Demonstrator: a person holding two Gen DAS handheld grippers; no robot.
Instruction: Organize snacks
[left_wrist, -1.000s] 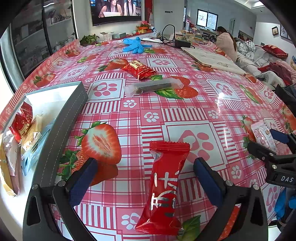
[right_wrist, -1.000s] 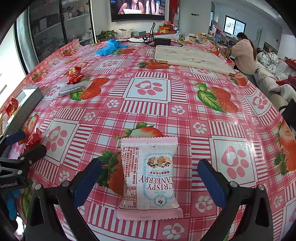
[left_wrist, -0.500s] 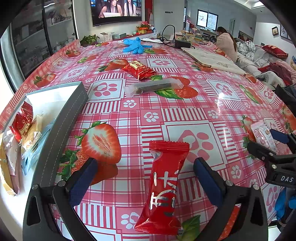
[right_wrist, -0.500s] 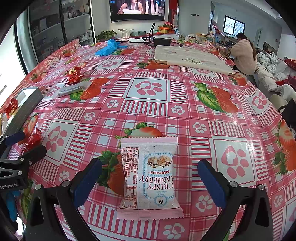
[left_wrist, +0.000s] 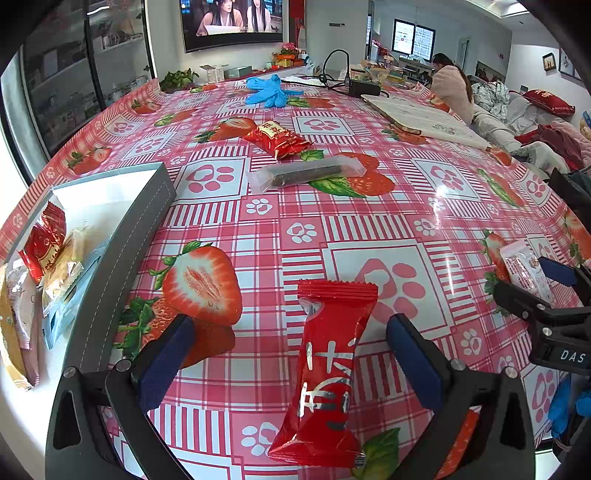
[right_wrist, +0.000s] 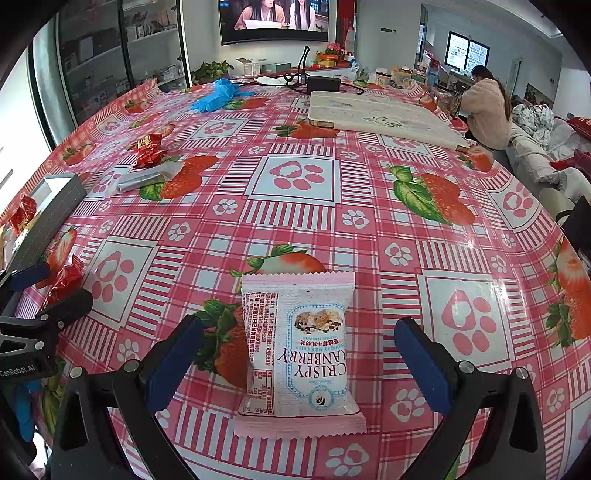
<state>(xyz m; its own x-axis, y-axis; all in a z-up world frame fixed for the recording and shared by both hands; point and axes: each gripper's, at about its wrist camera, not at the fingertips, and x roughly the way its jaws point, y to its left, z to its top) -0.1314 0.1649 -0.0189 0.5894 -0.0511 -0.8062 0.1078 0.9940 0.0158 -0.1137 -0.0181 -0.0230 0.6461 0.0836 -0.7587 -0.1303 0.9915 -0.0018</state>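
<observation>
Left wrist view: nothing moved since a second ago; left gripper (left_wrist: 288, 354) wide apart around red pack (left_wrist: 327, 373); right gripper (right_wrist: 298, 356) wide apart around pink pack (right_wrist: 297, 350); both packs flat on table (left_wrist: 369, 206); grabbing not started; box (left_wrist: 122, 254) near left.

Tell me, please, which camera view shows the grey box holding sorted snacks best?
The left wrist view: the grey rectangular box sits close, its white inside and packets visible. The right wrist view shows only its far corner, small at the left edge.

The tabletop (left_wrist: 280, 229) is free between the near red packet (left_wrist: 328, 373) and the far clear bar wrapper (left_wrist: 306, 174). On the left, the grey box wall (left_wrist: 122, 254) blocks the way.
</observation>
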